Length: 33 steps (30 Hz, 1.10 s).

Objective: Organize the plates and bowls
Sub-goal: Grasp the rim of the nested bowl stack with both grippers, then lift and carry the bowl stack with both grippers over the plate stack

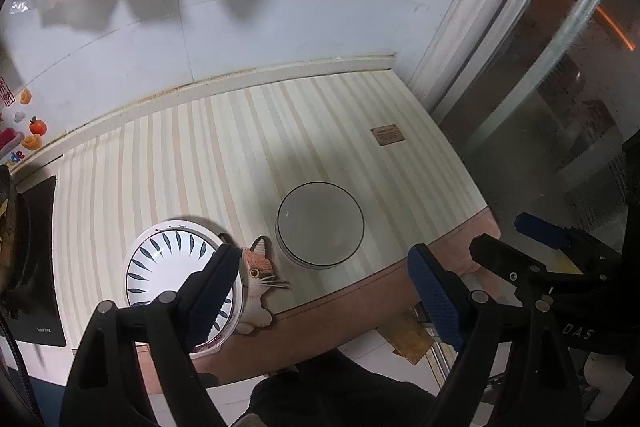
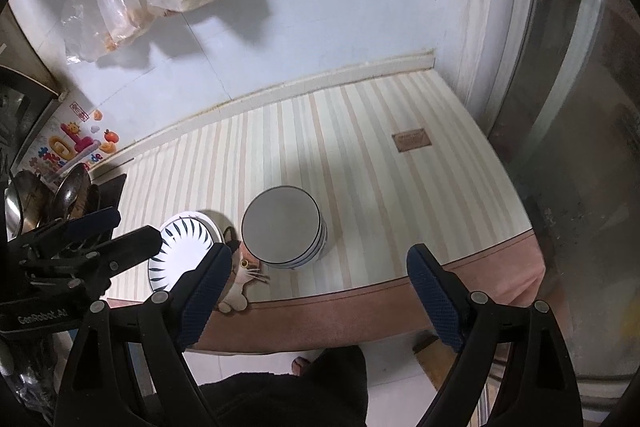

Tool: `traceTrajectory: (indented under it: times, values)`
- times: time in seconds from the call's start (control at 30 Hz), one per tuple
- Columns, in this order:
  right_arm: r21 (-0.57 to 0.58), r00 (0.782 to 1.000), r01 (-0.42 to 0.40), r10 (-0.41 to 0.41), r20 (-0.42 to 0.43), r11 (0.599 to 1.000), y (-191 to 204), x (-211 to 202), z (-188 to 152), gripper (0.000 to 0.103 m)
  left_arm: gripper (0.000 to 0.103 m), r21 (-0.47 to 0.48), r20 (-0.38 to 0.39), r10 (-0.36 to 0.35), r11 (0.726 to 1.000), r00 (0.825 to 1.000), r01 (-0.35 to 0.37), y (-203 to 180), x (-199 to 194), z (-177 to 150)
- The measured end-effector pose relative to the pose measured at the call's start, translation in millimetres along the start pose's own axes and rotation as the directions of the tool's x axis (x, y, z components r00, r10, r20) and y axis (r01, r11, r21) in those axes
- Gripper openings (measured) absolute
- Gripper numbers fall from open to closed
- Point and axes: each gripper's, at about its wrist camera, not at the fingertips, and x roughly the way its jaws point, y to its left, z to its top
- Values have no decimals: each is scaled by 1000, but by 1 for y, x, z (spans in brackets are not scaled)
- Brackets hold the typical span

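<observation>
Counter (image 1: 248,131) under a striped cloth carries a stack of white bowls (image 2: 282,231) near its front edge, with patterned plates (image 1: 176,267) just left beside a cat-shaped mat (image 1: 262,273). Both the left gripper (image 1: 320,291) and right gripper (image 2: 320,291) hover above with fingers spread, holding nothing.

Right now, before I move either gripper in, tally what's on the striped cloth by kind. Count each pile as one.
Bowl pile, white with dark rims: 1
Plate pile, blue-leaf plate on top: 1
Cat-shaped mat, between the piles: 1
Brown label patch, far right corner: 1
Total: 4
How many pieces are in each pile can't be told from here.
</observation>
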Motion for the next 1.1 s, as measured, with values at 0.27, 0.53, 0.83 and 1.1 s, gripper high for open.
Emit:
traceTrajectory:
  times: [0.27, 0.53, 0.83, 1.1]
  values:
    - [86, 982, -127, 138, -132, 988, -27, 82, 6, 92, 87, -47, -118, -22, 999, 993, 16, 18, 67, 15]
    - [249, 889, -291, 358, -286, 924, -49, 212, -3, 92, 86, -163, -320, -94, 986, 943, 43, 63, 175, 24]
    - [359, 805, -355, 478, -353, 863, -50, 307, -12, 92, 85, -299, -434, -276, 942, 857, 152, 85, 244, 18]
    - [415, 744, -388, 545, -385, 823, -44, 353, -11, 69, 71, -330, -428, -353, 918, 832, 220, 82, 258, 14]
